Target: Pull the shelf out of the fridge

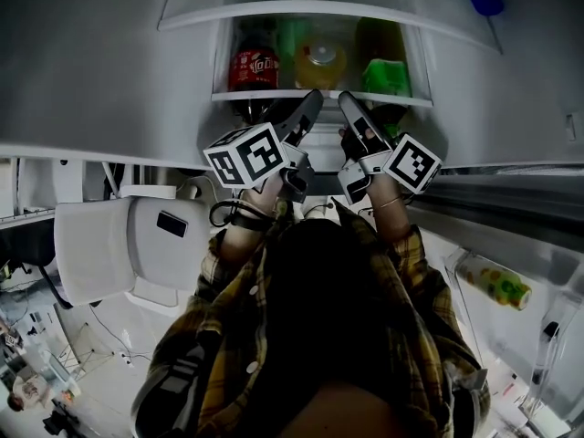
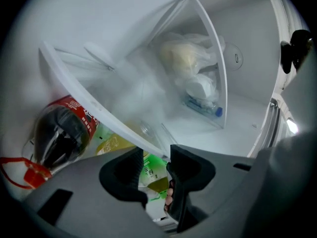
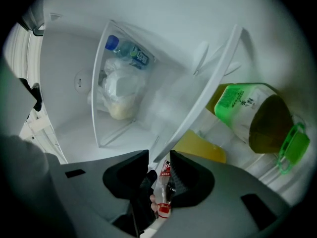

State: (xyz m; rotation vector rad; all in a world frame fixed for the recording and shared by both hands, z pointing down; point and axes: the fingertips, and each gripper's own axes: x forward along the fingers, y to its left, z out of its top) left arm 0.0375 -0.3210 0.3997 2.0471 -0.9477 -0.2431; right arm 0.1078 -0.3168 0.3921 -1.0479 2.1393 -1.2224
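The fridge shelf (image 1: 319, 96) is a glass plate with a white front rim, and it sits in the fridge with bottles on it. My left gripper (image 1: 308, 109) and right gripper (image 1: 351, 108) reach its front rim side by side. In the left gripper view the rim (image 2: 106, 104) runs slantwise into the open left gripper (image 2: 157, 155). The right gripper view shows the rim (image 3: 198, 95) entering the right gripper (image 3: 159, 157), which is also open with a little room beside the rim. A cola bottle (image 1: 253, 67) stands on the shelf at the left.
A yellow bottle (image 1: 321, 65) and a green tea bottle (image 1: 385, 76) also stand on the shelf. On the shelf's other side, a clear drawer (image 2: 198, 78) holds bagged food. The open fridge door at the right carries a drink bottle (image 1: 493, 281). A white panel (image 1: 100, 245) lies at the lower left.
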